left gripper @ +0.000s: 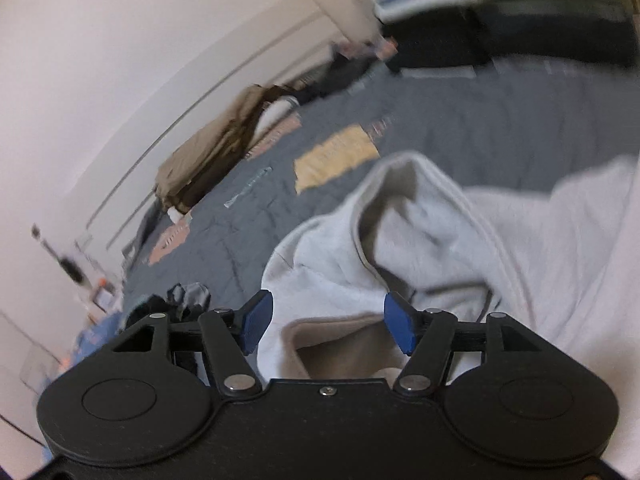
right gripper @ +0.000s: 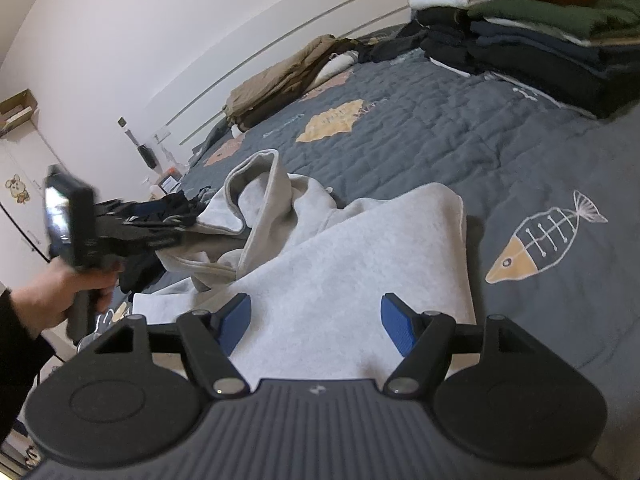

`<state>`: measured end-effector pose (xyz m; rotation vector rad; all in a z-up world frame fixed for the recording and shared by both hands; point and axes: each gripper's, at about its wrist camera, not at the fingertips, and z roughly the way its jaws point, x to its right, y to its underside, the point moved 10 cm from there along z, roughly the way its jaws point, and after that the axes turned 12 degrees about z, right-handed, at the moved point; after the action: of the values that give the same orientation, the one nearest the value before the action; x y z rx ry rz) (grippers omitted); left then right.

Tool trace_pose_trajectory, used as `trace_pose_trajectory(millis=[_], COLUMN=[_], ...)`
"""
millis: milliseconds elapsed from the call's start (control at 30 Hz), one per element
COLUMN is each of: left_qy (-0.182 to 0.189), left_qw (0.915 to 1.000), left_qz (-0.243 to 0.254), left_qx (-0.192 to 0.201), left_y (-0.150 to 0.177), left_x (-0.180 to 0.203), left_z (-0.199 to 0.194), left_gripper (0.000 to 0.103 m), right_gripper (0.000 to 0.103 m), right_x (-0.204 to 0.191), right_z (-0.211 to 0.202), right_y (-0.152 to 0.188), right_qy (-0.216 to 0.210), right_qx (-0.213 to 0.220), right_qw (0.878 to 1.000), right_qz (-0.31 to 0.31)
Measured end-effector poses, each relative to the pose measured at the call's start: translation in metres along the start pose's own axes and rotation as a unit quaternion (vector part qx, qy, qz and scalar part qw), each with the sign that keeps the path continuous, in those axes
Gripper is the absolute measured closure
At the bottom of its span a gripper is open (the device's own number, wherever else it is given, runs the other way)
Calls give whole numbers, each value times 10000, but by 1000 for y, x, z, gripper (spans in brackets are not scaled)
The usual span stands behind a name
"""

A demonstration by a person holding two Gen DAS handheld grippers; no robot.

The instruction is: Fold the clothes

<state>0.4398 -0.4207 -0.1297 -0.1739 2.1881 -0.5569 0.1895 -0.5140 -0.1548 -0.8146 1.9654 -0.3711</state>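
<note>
Ahead of my left gripper (left gripper: 326, 326), pads spread with nothing held, the grey hoodie's (right gripper: 352, 248) hood lies nearest; my right gripper (right gripper: 316, 326) gapes empty too.

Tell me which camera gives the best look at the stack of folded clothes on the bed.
The right wrist view: the stack of folded clothes sits sharp at upper right on the bed, its separate layers distinct. The left wrist view catches only a motion-blurred part of it at the top edge, beyond the grey hoodie.
</note>
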Motion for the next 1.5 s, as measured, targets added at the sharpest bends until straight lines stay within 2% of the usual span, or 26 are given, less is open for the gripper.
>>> trace_pose_trajectory(millis=[67, 267, 367, 400, 433, 533, 667, 800, 933, 1067, 1167, 1233, 1267, 1333, 1500], left_qy=[80, 402, 505, 556, 623, 748, 912, 1147, 1406, 1378, 872, 545, 473, 329, 272], left_qw=[9997, 9964, 9944, 9935, 9921, 9879, 9812, 9716, 9628, 9684, 9797, 9845, 9847, 9849, 9906], left_qz=[129, -100, -145, -236, -397, -895, -1596, -2067, -2287, -2050, -1780, -1650, -1664, -1693, -1310], left_qx=[-173, -735, -913, -969, -1017, -1023, -590, -69, 307, 349, 290, 252, 213, 137, -272], left_y=[3, 26, 34, 36, 38, 41, 38, 31, 26, 28, 33, 37, 39, 44, 50], left_x=[6, 9, 10, 9, 6, -4, -19, -24, -19, -10, -18, -25, -29, -38, -36], left_z=[14, 47, 53, 54, 55, 55, 31, -1, -31, -49, -53, -53, -50, -42, -10], left_gripper=[42, 43, 58, 69, 80, 98, 103, 103, 103, 103, 101, 83, 77, 55, 52], right_gripper=[32, 32, 32, 32, 32, 32, 32, 32, 32, 32, 32, 32, 32, 32, 32], right_x=[-4, -9, -10, -9, -9, -10, -10, -11, -14, -15, -17, -17, -17, -17, -18], right_z=[-1, -1, -1, -1, -2, -4, -5, -6, -8, -9, -11, -11, -11, -10, -8], right_y=[0, 0, -1, -1, -2, -3, -4, -2, -1, -1, 0, -1, 0, 0, 2], right_qy=[-64, -131, -151, -176, -214, -249, -261, -271, -309, -338, -356, -359, -359, -357, -336], right_qx=[7, 12, 10, 0, -17, 2, 21, -18, -13, -12, -8, -6, -3, 2, -43], right_qw=[10000, 9999, 9998, 9998, 9998, 9997, 9996, 9996, 9995, 9994, 9994, 9993, 9993, 9993, 9994], right_qz=[-46, -99, -85, -42, 15, 65, 87, 84, 41, 66, 47, 45, 51, 62, 42])
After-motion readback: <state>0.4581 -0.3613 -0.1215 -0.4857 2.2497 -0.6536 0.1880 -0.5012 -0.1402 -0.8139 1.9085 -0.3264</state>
